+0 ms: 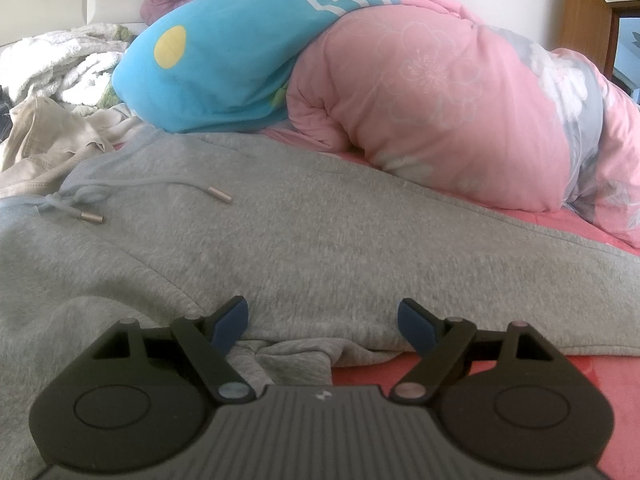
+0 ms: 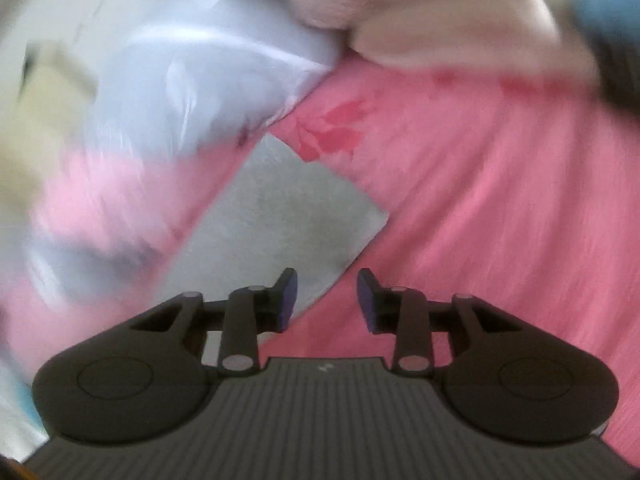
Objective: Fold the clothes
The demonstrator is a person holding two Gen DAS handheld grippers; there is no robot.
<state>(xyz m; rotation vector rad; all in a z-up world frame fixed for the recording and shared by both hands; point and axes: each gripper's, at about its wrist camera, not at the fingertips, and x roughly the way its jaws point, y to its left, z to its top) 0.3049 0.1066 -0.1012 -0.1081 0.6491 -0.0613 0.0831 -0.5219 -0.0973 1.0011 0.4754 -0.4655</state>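
Grey sweatpants (image 1: pixel 320 240) lie flat, drawstring (image 1: pixel 80 204) knotted.

— What clothing is there?
— Grey sweatpants (image 1: pixel 320 240) lying flat across a pink bed, drawstring with metal tips loose at the waistband; one leg end (image 2: pixel 280 216) lies flat on the sheet.

The left gripper (image 1: pixel 322 326), jaws wide apart, straddles the bunched near edge of grey fleece drawstring sweatpants (image 1: pixel 304 240) spread across a pink bedsheet (image 1: pixel 624 236). At twelve o'clock lies a turquoise striped pillow (image 1: pixel 224 64); at two o'clock, a pink floral quilt (image 1: pixel 440 92).
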